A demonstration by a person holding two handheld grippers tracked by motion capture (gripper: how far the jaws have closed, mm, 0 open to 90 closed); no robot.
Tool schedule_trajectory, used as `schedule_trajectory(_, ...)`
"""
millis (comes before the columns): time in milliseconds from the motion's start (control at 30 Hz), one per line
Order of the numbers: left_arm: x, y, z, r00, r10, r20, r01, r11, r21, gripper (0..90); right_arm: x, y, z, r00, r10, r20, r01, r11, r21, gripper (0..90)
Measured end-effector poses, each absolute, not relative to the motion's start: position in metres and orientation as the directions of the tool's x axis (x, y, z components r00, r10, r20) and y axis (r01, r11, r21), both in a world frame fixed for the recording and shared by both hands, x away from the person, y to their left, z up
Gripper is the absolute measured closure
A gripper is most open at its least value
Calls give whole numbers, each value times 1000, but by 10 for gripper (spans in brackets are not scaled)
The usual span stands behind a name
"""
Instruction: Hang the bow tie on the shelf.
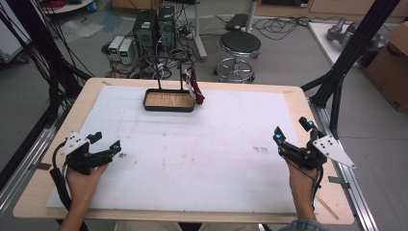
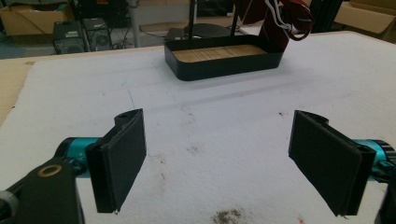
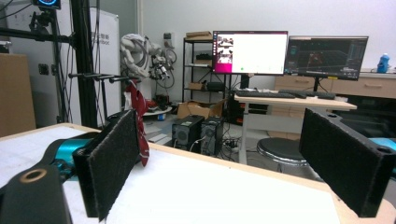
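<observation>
My left gripper rests at the table's left side, held by a hand, its jaws wide apart with nothing between them; its own view has the gripper over bare white sheet. On the right, the right gripper is open and empty too, raised a little; in its own view the gripper points toward the table's far edge. A black tray with a wooden bottom stands at the back centre under a thin black rack. A dark red cloth hangs from the rack at the tray's right end.
A white sheet covers most of the wooden table. Beyond the far edge are computer towers, cables and a round stool. A black frame post rises at the right. Desks with monitors stand further off.
</observation>
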State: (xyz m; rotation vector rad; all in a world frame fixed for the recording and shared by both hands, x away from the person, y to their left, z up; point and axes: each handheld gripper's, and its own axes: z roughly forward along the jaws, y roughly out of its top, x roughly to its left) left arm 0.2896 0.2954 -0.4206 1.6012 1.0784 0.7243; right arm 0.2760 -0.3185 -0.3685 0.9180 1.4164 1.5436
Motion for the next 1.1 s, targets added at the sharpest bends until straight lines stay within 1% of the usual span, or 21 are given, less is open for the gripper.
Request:
schedule_trajectory(333, 289, 295, -421, 412, 909, -60, 286, -67, 956, 193, 264, -320, -395, -377, 926, -28, -77, -1, 997, 116)
schedule_trajectory(833, 289, 296, -420, 413, 909, -57, 285, -70, 956, 192, 261, -313, -439, -386, 922, -12, 57, 37, 998, 116)
schedule_trajectory(967, 288, 296, -420, 413, 909, -58, 283, -67, 957, 193, 261, -311, -444, -387, 922, -3, 85, 39, 996, 116)
schedule_trajectory(1100, 289, 295, -421, 412, 909, -58, 282, -67, 957, 193, 261, -311, -445, -392, 920, 9, 86, 27, 996, 116)
